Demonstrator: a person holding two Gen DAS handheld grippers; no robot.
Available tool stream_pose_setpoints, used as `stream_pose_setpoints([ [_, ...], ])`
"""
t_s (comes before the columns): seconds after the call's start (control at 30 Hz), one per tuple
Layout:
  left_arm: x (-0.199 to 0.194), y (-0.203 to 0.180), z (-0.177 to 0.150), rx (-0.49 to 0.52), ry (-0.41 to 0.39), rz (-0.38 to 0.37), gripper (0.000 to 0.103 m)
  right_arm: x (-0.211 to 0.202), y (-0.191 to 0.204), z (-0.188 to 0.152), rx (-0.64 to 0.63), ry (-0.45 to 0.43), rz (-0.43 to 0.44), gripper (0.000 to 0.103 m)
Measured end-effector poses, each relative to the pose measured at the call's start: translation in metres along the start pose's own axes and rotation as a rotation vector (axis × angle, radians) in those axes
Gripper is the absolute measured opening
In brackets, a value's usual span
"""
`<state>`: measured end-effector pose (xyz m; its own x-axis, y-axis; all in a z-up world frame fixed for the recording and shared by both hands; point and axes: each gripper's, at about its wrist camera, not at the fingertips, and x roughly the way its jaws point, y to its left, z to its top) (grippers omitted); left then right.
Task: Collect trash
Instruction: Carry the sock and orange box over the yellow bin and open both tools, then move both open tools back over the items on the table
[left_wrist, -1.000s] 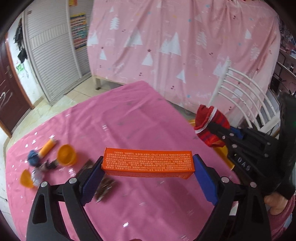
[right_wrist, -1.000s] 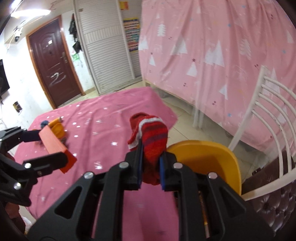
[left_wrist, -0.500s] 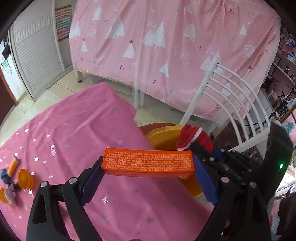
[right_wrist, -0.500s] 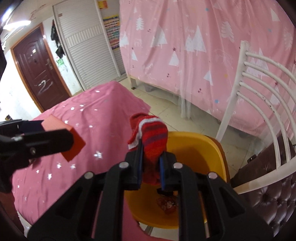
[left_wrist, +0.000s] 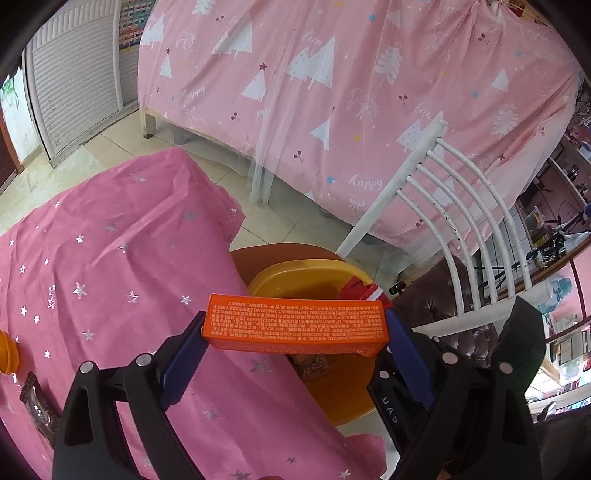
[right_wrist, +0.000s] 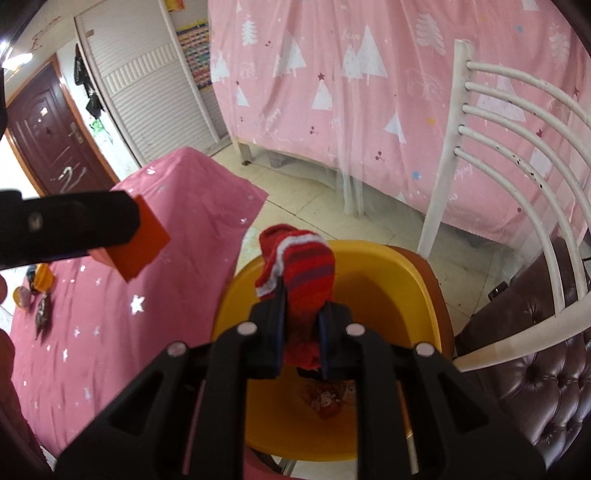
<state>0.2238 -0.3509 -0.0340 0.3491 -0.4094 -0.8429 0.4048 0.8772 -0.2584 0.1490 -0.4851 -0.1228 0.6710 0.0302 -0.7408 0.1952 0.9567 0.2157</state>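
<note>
Both grippers have travelled from over the middle of the pink star-printed tablecloth (left_wrist: 122, 266) to its corner, so that the yellow bin (right_wrist: 406, 280) beside the table, only partly in view a second ago, now lies directly beneath them. Left gripper (left_wrist: 295, 332): jaws spread wide, blue pads pressed against the two short ends of an orange carton (left_wrist: 295, 325), which is held level above the table edge and the near rim of the bin. Right gripper (right_wrist: 301, 334): jaws nearly together, clamped on a red striped sock (right_wrist: 303, 273) with a white cuff band, held over the bin's open mouth; in the left wrist view the sock shows just behind the carton's right end. A crumpled reddish wrapper (right_wrist: 327, 400) lies on the bin floor. On the tablecloth farther back rest an orange round piece (left_wrist: 7, 354) and a dark wrapper (left_wrist: 38, 406). A white slatted chair (right_wrist: 517, 155) with a dark tufted seat stands to the right of the bin, before a pink tree-printed drape (left_wrist: 351, 92).
</note>
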Motion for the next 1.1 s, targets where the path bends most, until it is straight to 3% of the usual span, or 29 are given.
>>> stream_pose_setpoints([
  [0.3,0.014,-0.013,0.006,0.005,0.023,0.021,0.088,0.000,-0.016,-0.001,0.043,0.007,-0.003,0.034],
  [0.43,0.015,-0.017,0.006,0.016,0.022,0.018,0.092,-0.001,-0.019,-0.001,0.055,0.011,0.006,0.061],
  [0.6,0.009,-0.015,0.005,0.010,0.006,0.027,0.094,-0.002,-0.017,-0.001,0.056,0.010,0.010,0.063],
  [0.67,0.003,-0.012,0.004,0.001,-0.002,0.026,0.094,-0.003,-0.016,-0.002,0.059,0.006,0.016,0.071],
  [0.83,-0.013,0.000,0.001,-0.022,-0.024,0.020,0.094,-0.010,-0.008,-0.004,0.048,-0.013,0.022,0.073],
  [1.1,-0.050,0.034,-0.008,-0.063,-0.078,0.019,0.094,-0.037,0.025,0.001,-0.005,-0.091,0.053,0.079],
])
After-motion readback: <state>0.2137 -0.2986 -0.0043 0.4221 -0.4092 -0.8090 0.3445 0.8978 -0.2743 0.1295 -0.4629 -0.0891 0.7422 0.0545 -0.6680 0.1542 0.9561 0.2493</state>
